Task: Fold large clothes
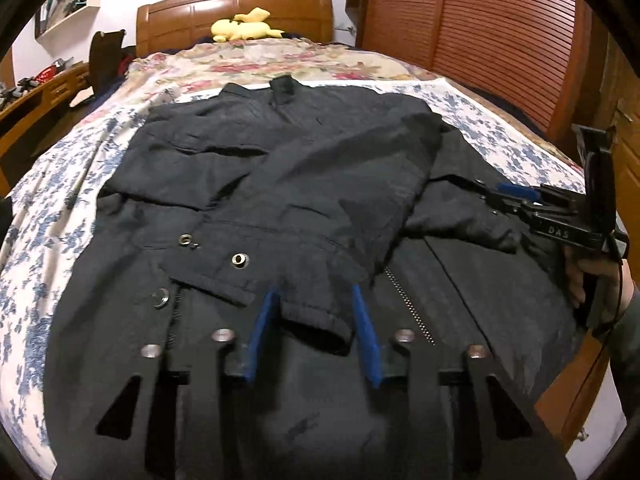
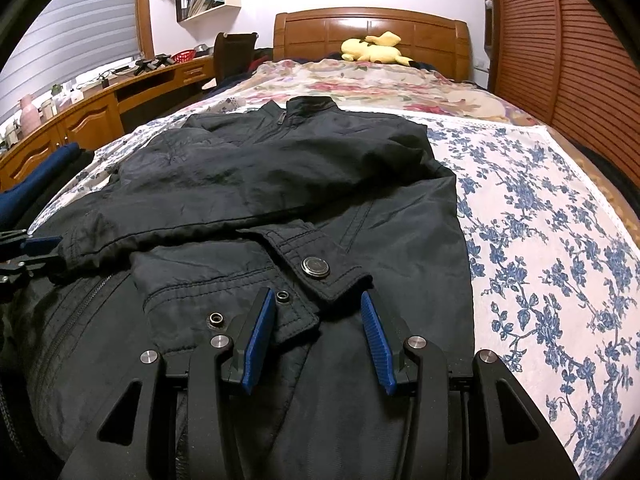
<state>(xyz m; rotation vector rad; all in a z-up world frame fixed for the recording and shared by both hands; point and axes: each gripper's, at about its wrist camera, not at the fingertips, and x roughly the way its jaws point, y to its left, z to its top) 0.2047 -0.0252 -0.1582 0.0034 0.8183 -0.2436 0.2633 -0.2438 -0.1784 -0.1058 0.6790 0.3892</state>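
Left wrist view: black jacket flat on bed, both sleeves crossed over chest. Left gripper jaws part-open astride sleeve cuff, no pinch evident. Right gripper half-open, empty, over snap flap. Body folds remain.

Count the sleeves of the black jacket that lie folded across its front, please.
2. One sleeve crosses on top, and its cuff lies between the fingers of the left gripper. The other sleeve ends with its snap-button cuff at the right gripper.
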